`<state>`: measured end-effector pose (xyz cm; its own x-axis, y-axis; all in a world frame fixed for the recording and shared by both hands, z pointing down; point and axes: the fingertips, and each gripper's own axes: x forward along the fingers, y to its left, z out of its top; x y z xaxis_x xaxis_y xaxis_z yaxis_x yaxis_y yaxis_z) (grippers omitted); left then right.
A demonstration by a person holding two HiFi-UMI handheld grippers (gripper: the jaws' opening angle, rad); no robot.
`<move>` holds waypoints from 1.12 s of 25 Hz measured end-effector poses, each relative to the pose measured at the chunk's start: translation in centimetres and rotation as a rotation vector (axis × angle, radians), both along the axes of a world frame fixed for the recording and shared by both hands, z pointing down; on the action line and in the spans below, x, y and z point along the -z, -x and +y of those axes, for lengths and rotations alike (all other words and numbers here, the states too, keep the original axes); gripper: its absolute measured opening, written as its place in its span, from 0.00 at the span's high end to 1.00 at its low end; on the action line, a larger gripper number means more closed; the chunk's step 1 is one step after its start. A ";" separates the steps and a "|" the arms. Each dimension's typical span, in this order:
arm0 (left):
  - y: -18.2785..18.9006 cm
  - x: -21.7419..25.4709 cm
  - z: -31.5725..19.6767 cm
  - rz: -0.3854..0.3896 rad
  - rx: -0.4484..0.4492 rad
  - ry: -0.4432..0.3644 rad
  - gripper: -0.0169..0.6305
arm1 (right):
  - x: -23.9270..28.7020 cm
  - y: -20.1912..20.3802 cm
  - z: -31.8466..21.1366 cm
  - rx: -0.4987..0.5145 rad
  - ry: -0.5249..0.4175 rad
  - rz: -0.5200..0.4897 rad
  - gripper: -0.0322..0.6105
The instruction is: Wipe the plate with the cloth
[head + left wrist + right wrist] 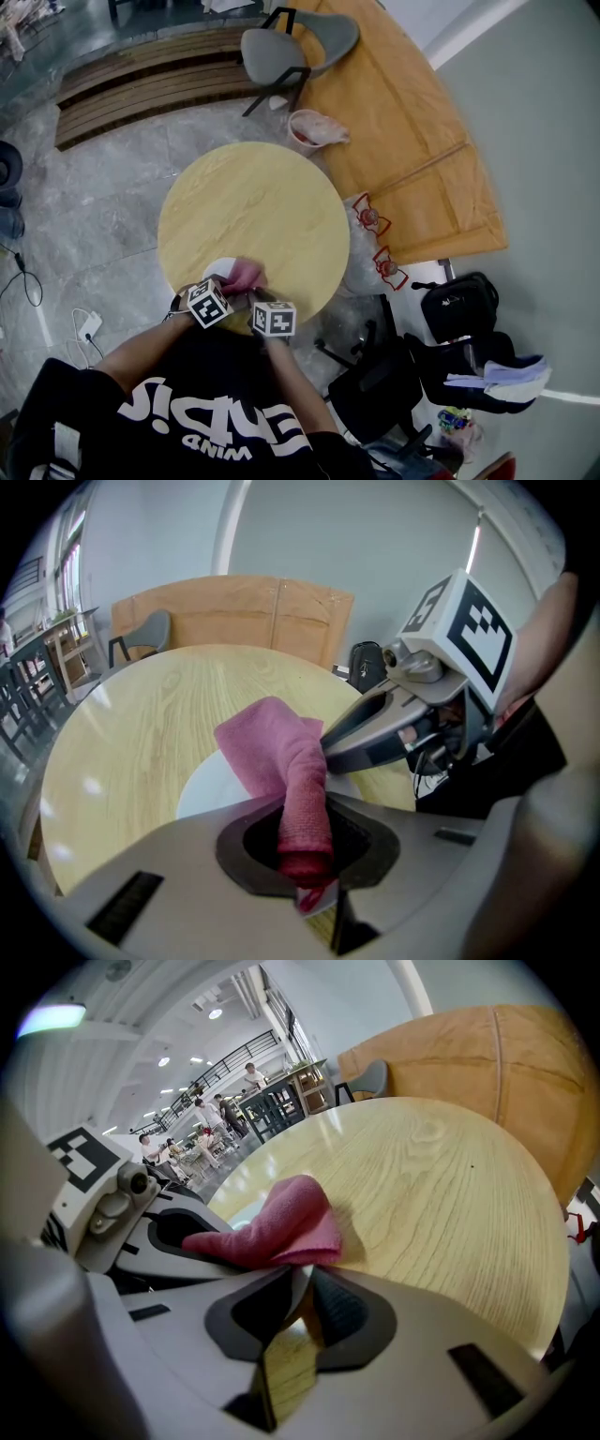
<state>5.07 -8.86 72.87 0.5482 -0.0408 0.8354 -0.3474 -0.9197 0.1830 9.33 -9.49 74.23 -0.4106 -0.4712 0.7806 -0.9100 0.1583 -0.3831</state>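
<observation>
Pinching the pink cloth (272, 747) tight in the left tool (305, 841), draped up over the white plate (211, 789). Clamping the plate's rim with the right tool (302, 1279), pressed together on it. Working right at the round table (262, 197)'s near edge.

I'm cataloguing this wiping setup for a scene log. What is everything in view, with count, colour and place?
table: one, pale wood, round, centre of the floor
plate: one, white, at the table's near edge
cloth: one, pink, draped on the plate
chair: one, grey, beyond the table
wooden panel: one, orange-brown, beyond and right of the table
bucket: one, pale, on the floor past the table's far edge
bags: at least two, black, on the floor at right
left tongs: one, grey, shut on the cloth
right tongs: one, grey, apparently shut on the plate's rim
</observation>
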 end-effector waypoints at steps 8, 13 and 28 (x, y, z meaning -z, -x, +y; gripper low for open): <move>1.4 0.2 -0.9 -0.001 0.067 -0.005 0.90 | 0.1 -0.1 -0.1 -0.002 -0.004 -0.005 0.82; 2.5 0.2 -1.5 -0.005 0.117 -0.004 0.90 | 0.1 0.0 0.0 0.000 -0.006 -0.001 0.82; 4.7 0.4 -2.3 -0.006 0.222 0.002 0.90 | 0.1 0.0 0.1 0.005 -0.010 -0.004 0.82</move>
<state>0.41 -11.19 72.44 0.5212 -0.1579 0.8387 -0.5423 -0.8201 0.1826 9.33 -9.40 74.15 -0.4162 -0.4768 0.7742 -0.9076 0.1662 -0.3856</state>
